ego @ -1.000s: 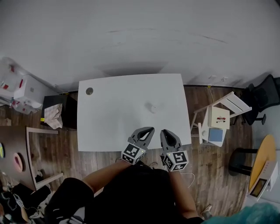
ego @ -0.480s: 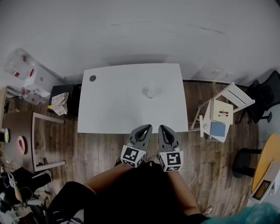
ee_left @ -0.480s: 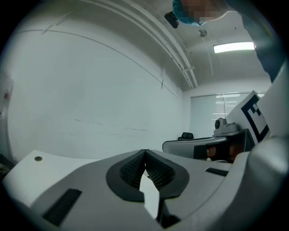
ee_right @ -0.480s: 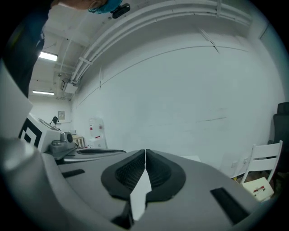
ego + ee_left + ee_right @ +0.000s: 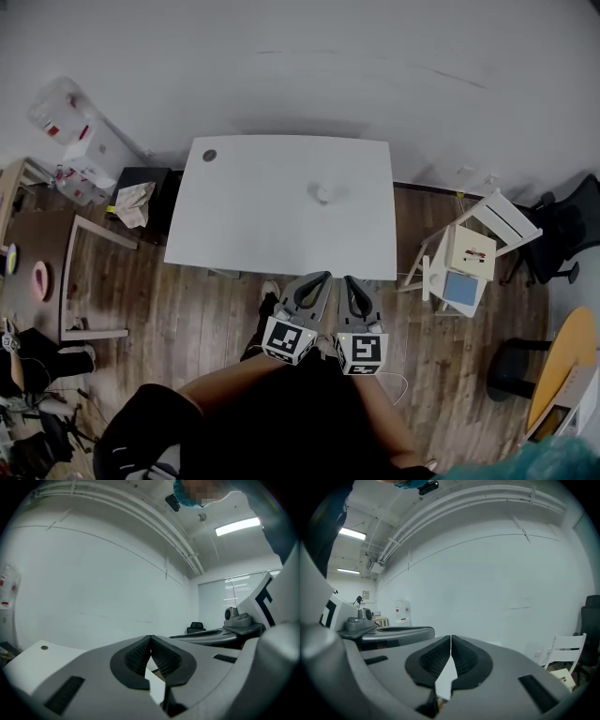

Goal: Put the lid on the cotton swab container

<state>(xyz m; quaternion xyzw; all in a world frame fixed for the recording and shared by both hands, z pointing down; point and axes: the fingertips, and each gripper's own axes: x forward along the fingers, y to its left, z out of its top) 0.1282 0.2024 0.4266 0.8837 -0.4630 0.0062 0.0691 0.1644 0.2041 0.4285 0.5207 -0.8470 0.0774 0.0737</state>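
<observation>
A small white round thing, the cotton swab container (image 5: 322, 193), stands alone on the white table (image 5: 253, 225), right of its middle. It is too small to tell whether a lid sits on it. Both grippers hang side by side over the wooden floor, short of the table's near edge and well clear of the container. My left gripper (image 5: 319, 278) is shut with nothing between its ribbed pads (image 5: 161, 660). My right gripper (image 5: 349, 281) is also shut and empty, its pads (image 5: 464, 658) meeting at the tips. Neither gripper view shows the container.
A dark round grommet (image 5: 209, 155) marks the table's far left corner. A white chair (image 5: 469, 253) bearing a box stands right of the table, a black office chair (image 5: 562, 225) beyond it. Clutter and a wooden frame (image 5: 84, 281) lie on the floor at left.
Both grippers have drawn back from over the table's near edge to above the floor, still shut. The table and container now sit farther off in the head view.
</observation>
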